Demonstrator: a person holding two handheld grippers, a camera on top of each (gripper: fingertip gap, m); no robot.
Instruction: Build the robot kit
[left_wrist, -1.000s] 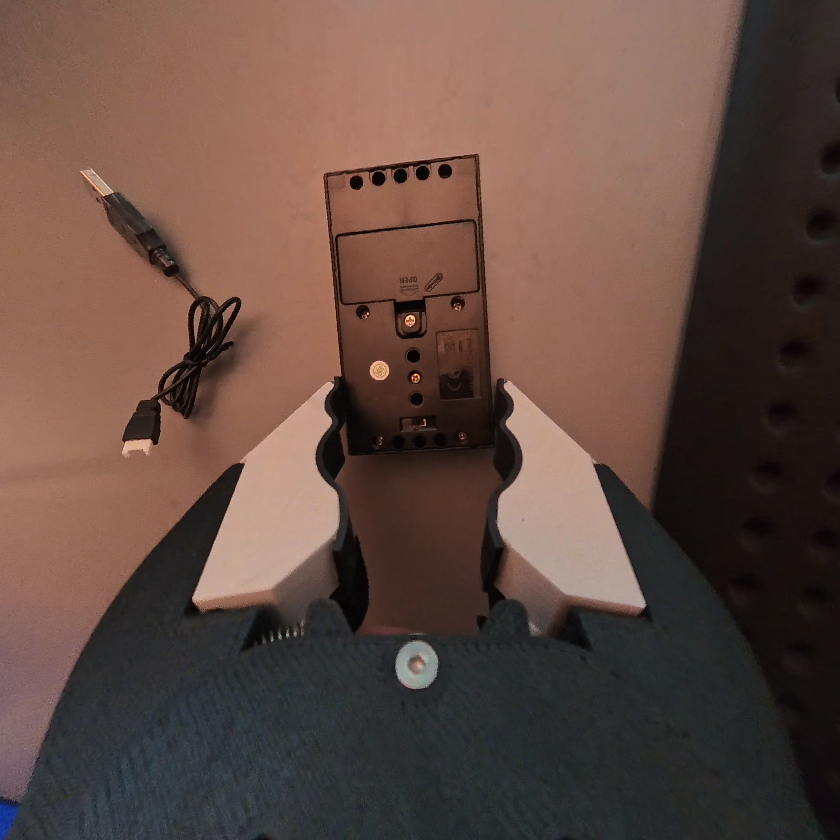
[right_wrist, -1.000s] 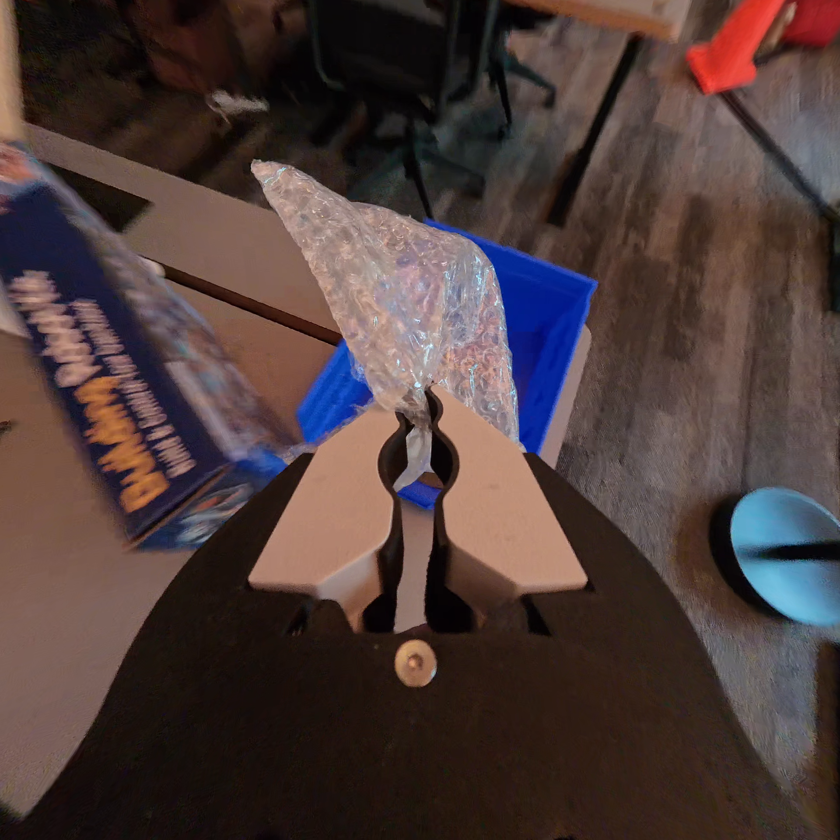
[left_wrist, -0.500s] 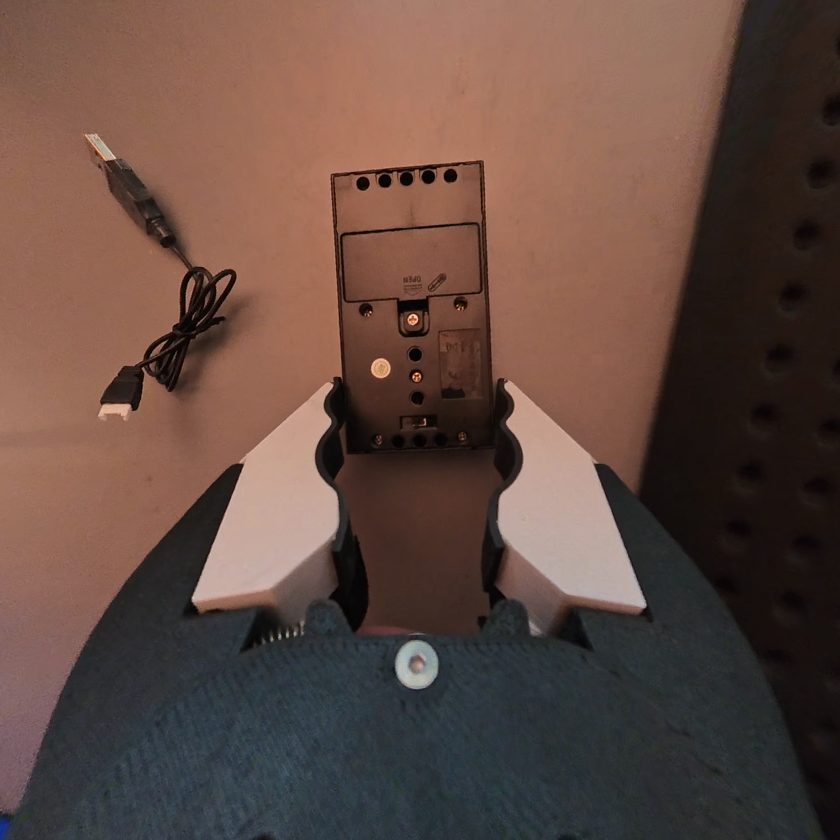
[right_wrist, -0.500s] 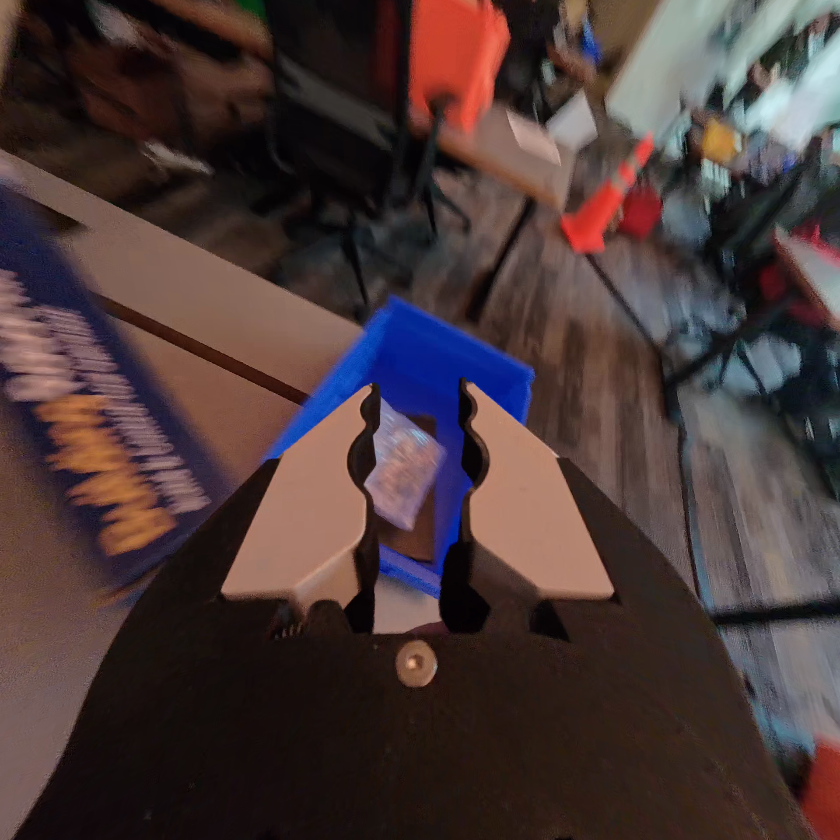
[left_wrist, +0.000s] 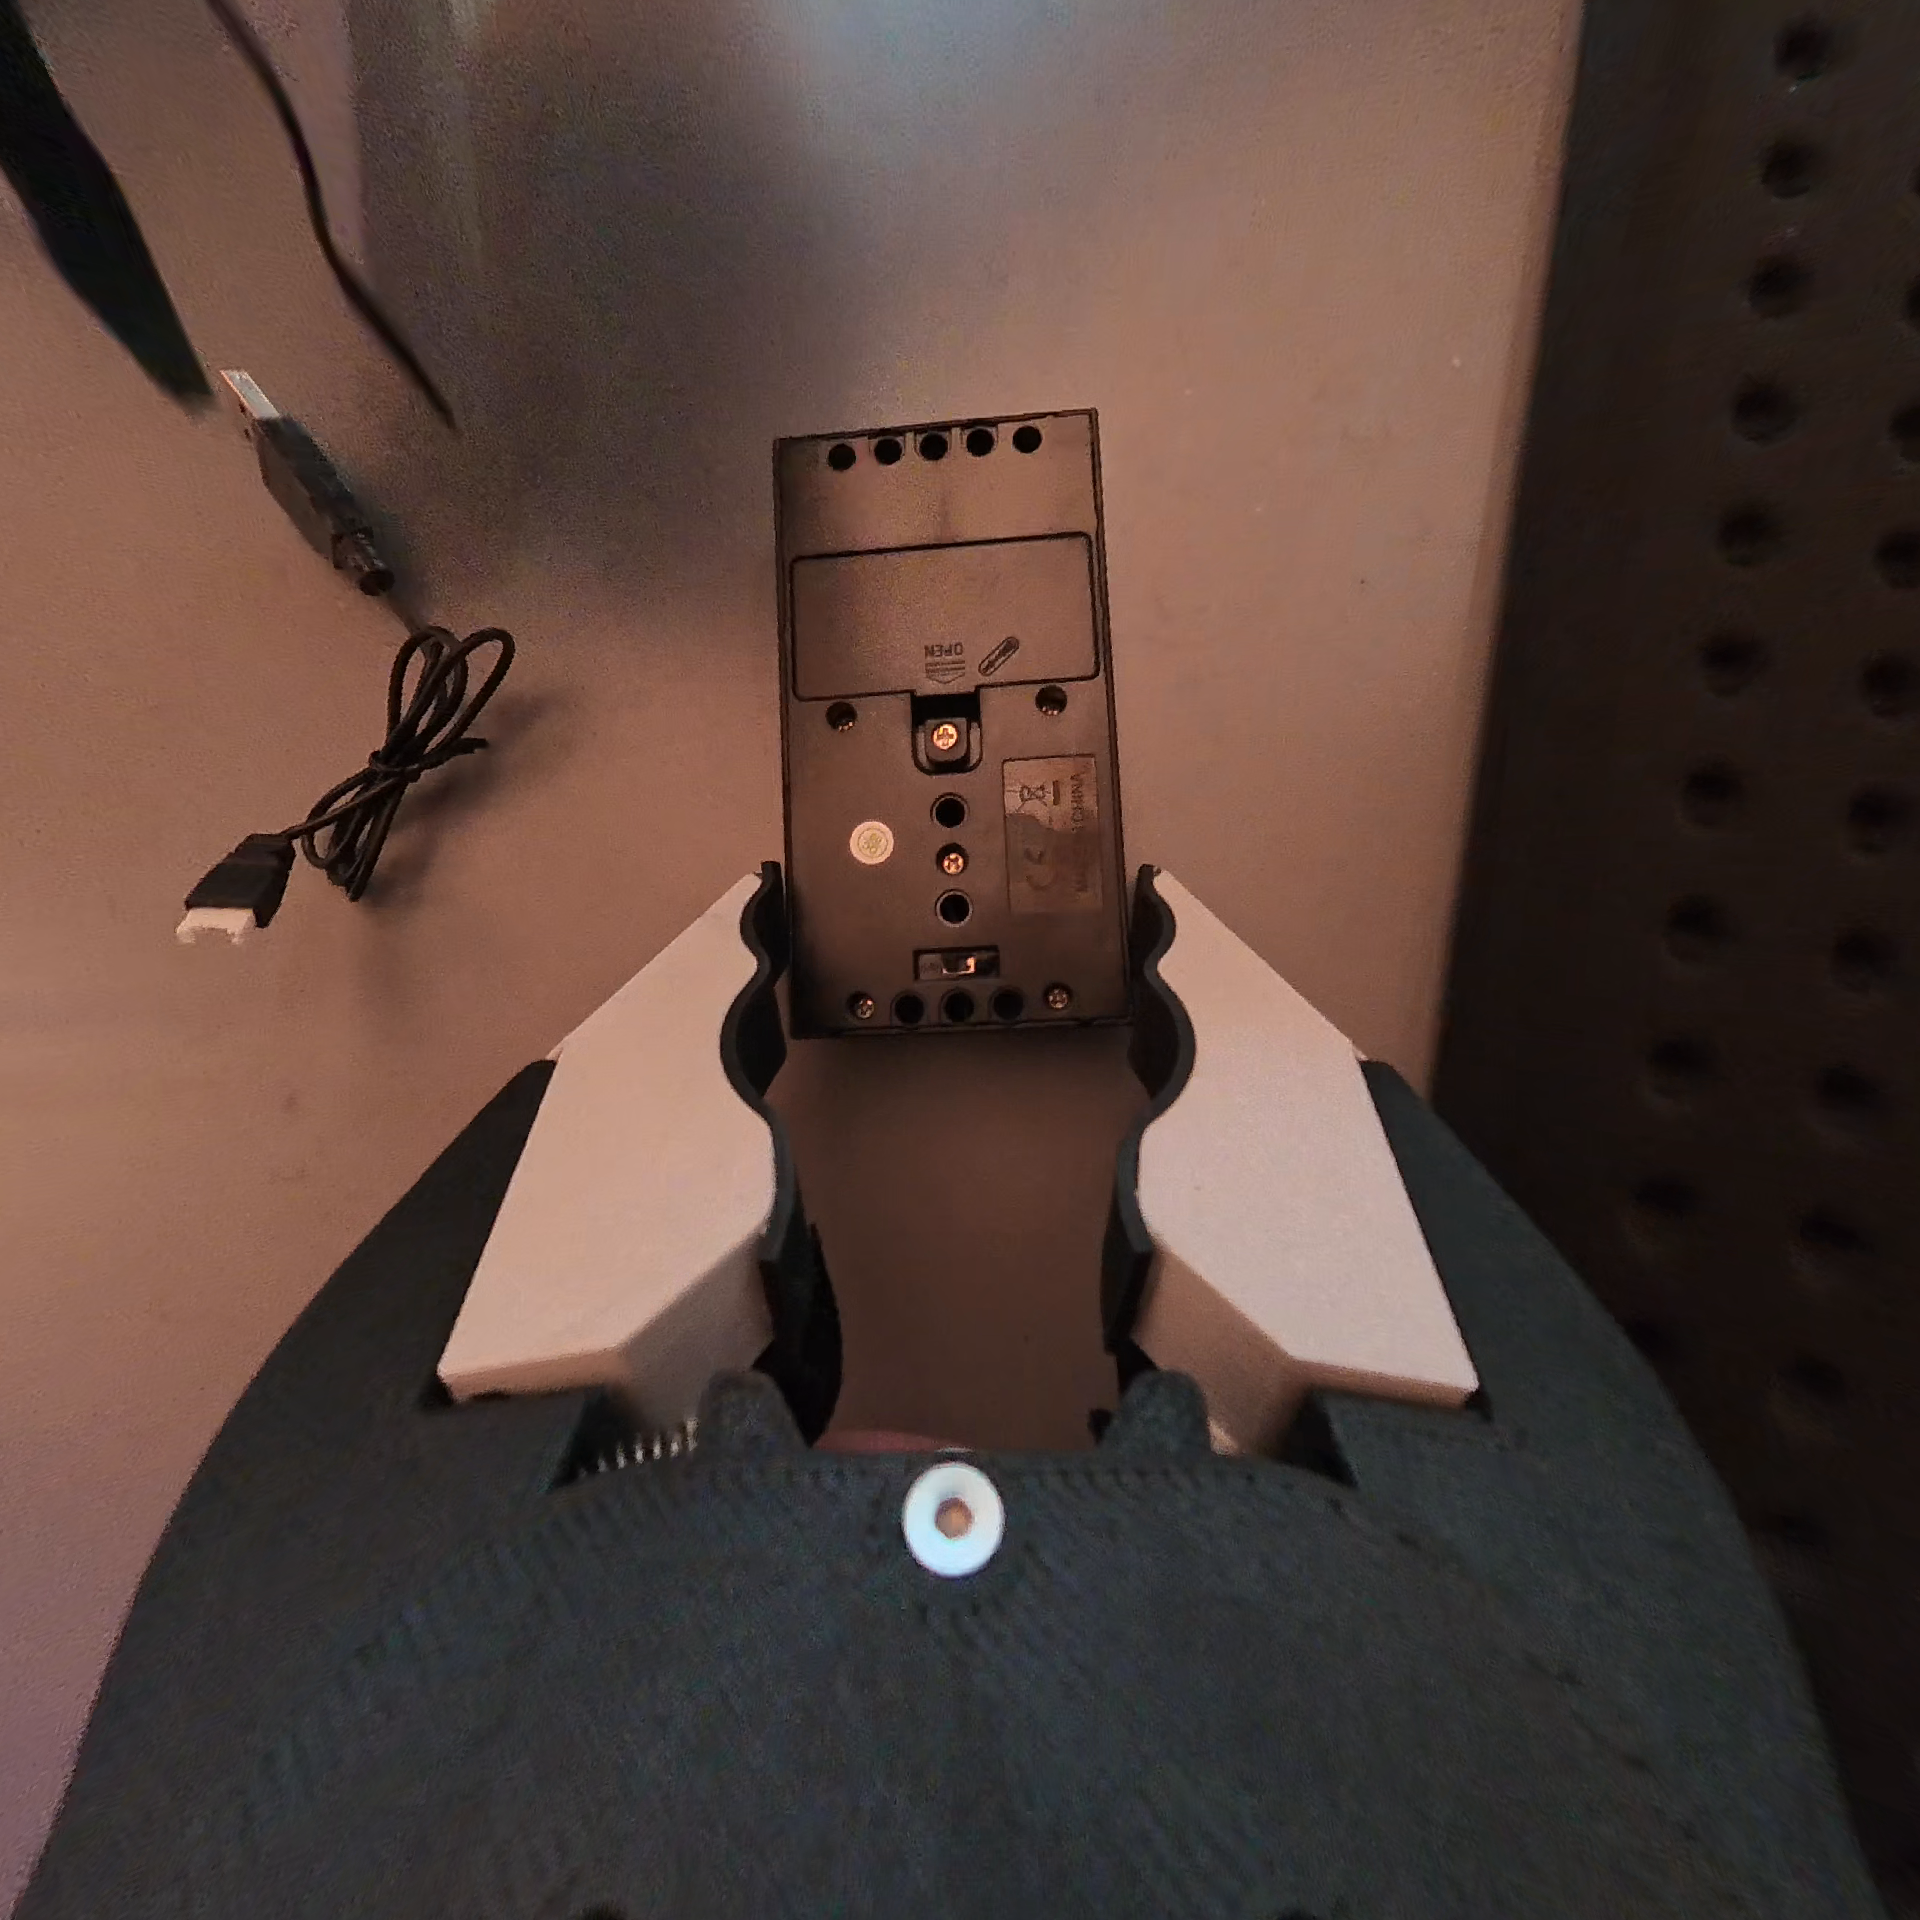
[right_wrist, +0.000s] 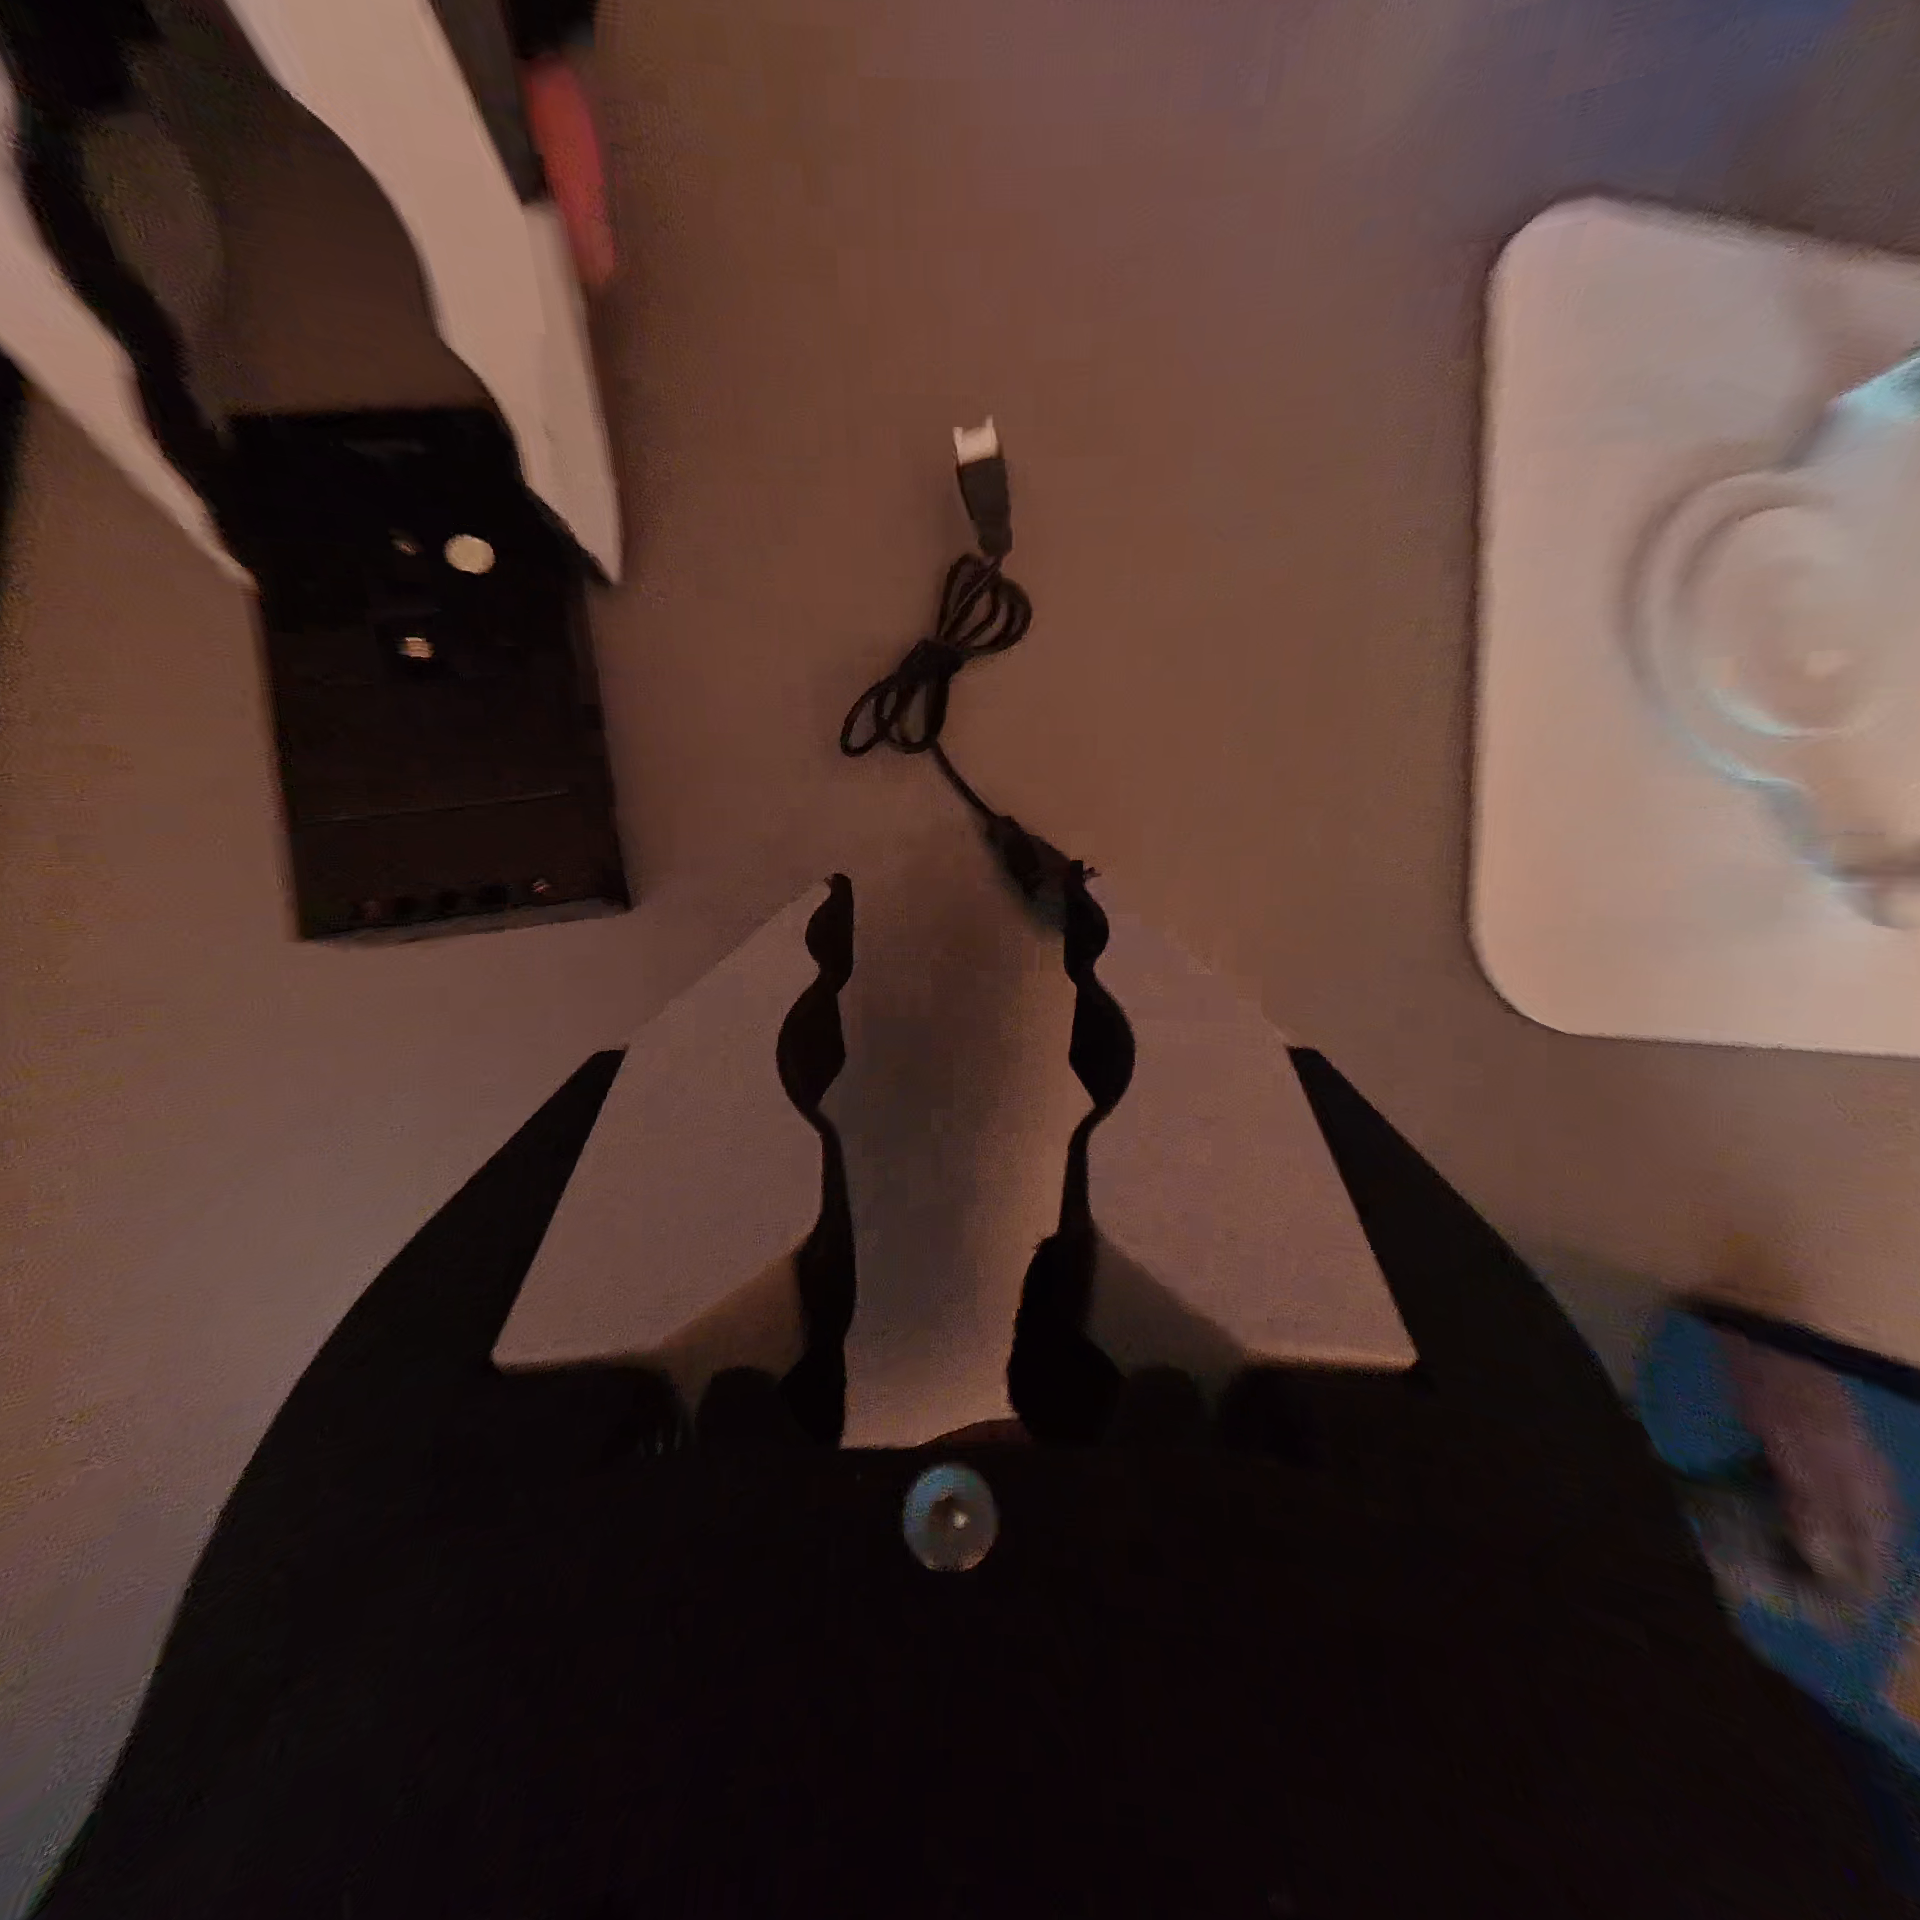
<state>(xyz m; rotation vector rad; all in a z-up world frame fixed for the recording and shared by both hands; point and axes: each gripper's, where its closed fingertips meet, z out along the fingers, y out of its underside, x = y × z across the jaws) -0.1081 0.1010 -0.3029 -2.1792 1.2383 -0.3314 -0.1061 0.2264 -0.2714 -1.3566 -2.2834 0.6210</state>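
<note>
- Left wrist view, nearest first: the left gripper has its fingers spread wide, and the near end of the black device sits between the tips. A sliver of gap shows on each side, so nothing is clamped.
- That device lies flat on the tan table, back side up, with a battery cover, screws and a row of holes at its far end.
- Off to the left, well apart from it, lies the coiled black USB cable, a white-tipped plug at the near end and a metal plug at the far end.
- A dark perforated panel runs along the right edge.
- Right wrist view, blurred: the right gripper is parted and empty, hovering over bare table, its right fingertip just beside the cable's thicker plug.
- Farther left, the other gripper's white fingers straddle the device.
- At far right sits a white tray with clear plastic in it.
</note>
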